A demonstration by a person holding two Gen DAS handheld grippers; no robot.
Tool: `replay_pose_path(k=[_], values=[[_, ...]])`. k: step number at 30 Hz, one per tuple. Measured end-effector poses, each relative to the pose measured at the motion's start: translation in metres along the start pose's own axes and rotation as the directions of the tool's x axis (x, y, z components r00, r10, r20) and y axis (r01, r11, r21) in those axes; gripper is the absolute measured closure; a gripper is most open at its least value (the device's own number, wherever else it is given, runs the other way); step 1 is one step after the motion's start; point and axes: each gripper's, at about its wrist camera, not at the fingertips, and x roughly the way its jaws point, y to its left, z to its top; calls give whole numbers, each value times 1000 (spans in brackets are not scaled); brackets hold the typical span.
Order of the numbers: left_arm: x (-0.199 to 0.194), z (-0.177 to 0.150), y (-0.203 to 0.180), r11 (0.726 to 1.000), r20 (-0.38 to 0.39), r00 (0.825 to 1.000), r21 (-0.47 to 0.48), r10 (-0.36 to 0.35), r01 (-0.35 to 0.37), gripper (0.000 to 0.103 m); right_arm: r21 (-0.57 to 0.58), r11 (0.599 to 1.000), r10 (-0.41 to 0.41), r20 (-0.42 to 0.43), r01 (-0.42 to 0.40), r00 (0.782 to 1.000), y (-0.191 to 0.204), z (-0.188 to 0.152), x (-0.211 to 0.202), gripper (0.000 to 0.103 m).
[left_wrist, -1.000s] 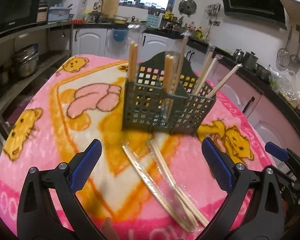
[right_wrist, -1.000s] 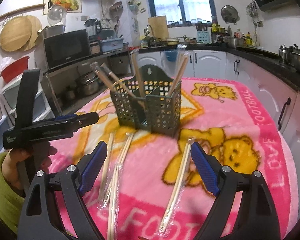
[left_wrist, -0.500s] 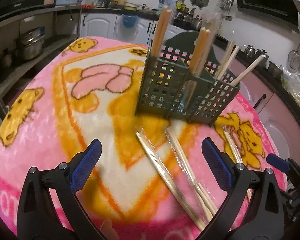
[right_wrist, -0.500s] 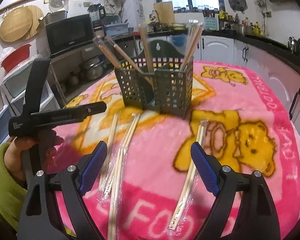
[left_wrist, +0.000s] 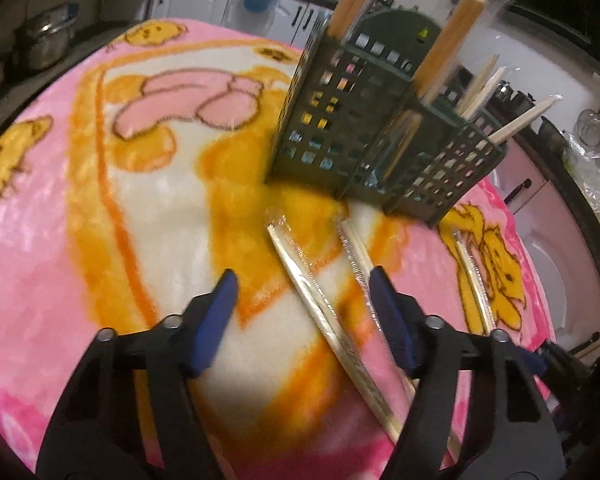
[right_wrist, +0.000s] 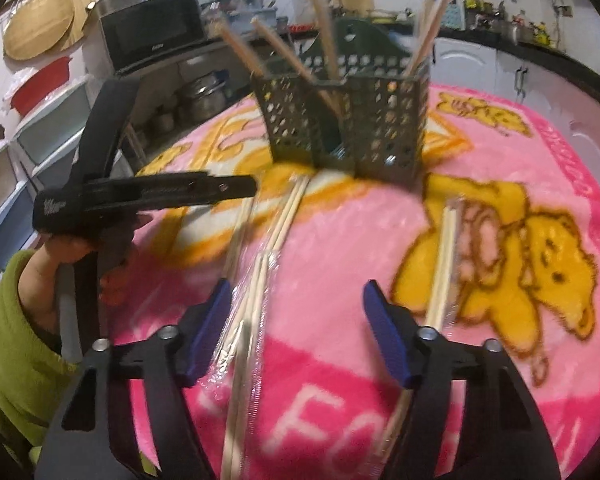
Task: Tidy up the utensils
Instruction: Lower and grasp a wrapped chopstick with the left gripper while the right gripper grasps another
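Note:
A dark green perforated utensil holder [left_wrist: 380, 136] stands on the pink blanket with several wrapped chopstick pairs upright in it; it also shows in the right wrist view [right_wrist: 348, 128]. Wrapped chopstick pairs lie flat in front of it. My left gripper [left_wrist: 302, 296] is open and empty, low over one wrapped pair [left_wrist: 320, 312] that runs between its fingers. My right gripper [right_wrist: 296, 304] is open and empty, with a bundle of wrapped pairs [right_wrist: 260, 276] by its left finger and a single wrapped pair [right_wrist: 440, 272] by its right finger.
The round table is covered by a pink and yellow cartoon blanket [left_wrist: 100, 200]. Another wrapped pair [left_wrist: 474, 276] lies at the right in the left wrist view. The left gripper's handle and the hand [right_wrist: 100, 208] show at the left of the right wrist view. Kitchen counters surround the table.
Both grippers have moved forward and down toward the chopsticks on the blanket. Both pairs of fingers have narrowed but stay open. The holder looms closer.

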Motion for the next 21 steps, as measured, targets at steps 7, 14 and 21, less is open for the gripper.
replay_pose_path(k=[7, 14, 21], values=[[9, 9, 3, 1000, -16, 1000, -20, 9, -9, 59, 6, 999, 41, -80, -41, 996, 7, 7, 30, 64], [20, 19, 4, 999, -31, 999, -18, 39, -39, 67, 22, 999, 52, -108, -50, 993, 4, 15, 47, 72], [28, 25, 0, 996, -29, 996, 18, 83, -82, 74, 70, 995, 81, -106, -74, 991, -8, 17, 47, 84]])
